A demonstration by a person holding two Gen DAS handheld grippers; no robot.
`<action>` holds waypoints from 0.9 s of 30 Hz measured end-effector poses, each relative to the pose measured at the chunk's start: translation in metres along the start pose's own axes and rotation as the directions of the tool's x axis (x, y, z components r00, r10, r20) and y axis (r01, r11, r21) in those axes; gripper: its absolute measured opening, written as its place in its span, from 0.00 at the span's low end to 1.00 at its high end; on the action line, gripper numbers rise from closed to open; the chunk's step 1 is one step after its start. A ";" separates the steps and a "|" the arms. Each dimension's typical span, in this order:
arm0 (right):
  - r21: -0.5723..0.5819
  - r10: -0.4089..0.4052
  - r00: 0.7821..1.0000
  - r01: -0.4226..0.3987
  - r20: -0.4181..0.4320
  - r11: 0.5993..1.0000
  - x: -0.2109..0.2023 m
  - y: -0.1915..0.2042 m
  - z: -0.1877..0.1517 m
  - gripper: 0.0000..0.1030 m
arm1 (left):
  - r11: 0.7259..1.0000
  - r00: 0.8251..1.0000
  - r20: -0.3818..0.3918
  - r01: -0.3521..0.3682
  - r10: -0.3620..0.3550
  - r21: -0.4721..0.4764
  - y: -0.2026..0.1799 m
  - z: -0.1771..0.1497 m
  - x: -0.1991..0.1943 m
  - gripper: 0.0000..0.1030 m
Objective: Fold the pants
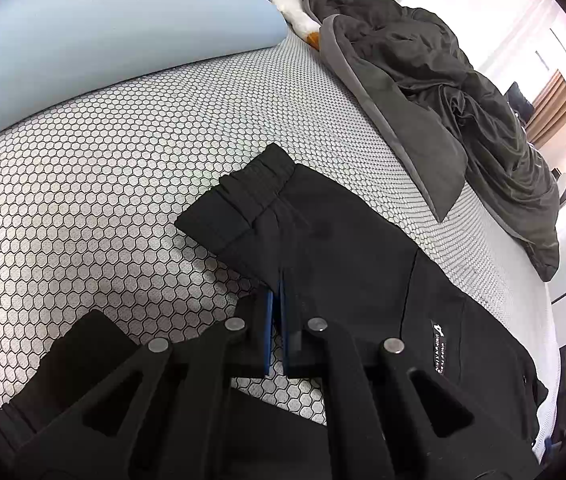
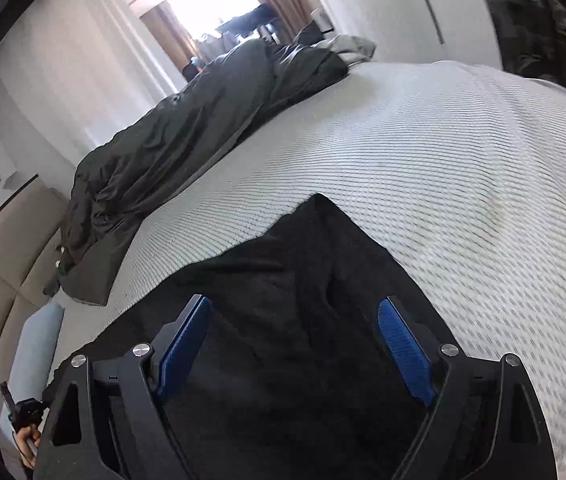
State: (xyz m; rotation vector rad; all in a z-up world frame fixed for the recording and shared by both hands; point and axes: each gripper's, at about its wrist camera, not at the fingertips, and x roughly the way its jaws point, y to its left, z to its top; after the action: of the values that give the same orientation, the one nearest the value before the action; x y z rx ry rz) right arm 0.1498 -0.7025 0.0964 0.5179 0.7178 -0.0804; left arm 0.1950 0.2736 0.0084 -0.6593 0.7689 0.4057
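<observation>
The mattress [image 1: 103,184] carries a quilted white cover printed with a dark honeycomb pattern; a smooth pale blue pillow [image 1: 63,40] lies at its far left corner, and a rumpled dark grey duvet [image 1: 463,112] with a lighter grey border is heaped along its far right edge. The black pants [image 1: 343,248] lie folded near the mattress's near edge, matte and soft, their gathered elastic waistband [image 1: 259,184] pointing away and a small white printed label [image 1: 437,344] showing toward the right. The left gripper [image 1: 277,300] reaches forward low over the mattress, its blue-padded fingers drawn almost together with only a thin slit between them, pinching the near edge of the pants. In the right wrist view the mattress cover [image 2: 463,168] reads as a blurred ribbed weave, and the pants [image 2: 303,280] form a crumpled black mass with a pointed corner toward the mattress's middle. The right gripper [image 2: 295,312] hovers tilted above that fabric, its ridged blue pads [image 2: 399,340] spread wide apart and holding nothing; whether they touch the cloth cannot be told.
</observation>
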 end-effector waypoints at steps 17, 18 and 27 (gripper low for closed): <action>-0.199 -0.085 0.978 0.046 -0.192 0.979 0.166 0.011 0.095 0.11 | 1.000 1.000 0.001 0.011 -0.011 -0.022 0.033 0.013 0.019 0.00; -0.200 -0.099 0.983 0.067 -0.152 0.977 0.164 0.014 0.103 0.11 | 1.000 1.000 0.009 0.002 -0.002 -0.020 0.034 0.015 0.020 0.00; -0.053 -0.172 0.974 0.166 -0.148 0.985 0.181 0.008 0.126 0.30 | 0.999 0.999 -0.010 -0.050 0.051 0.012 0.019 0.023 0.025 0.11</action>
State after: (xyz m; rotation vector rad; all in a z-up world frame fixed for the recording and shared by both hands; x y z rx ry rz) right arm 0.3651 -0.7372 0.0618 0.4264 0.9104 -0.1872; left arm 0.2126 0.3057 -0.0056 -0.6321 0.7987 0.4437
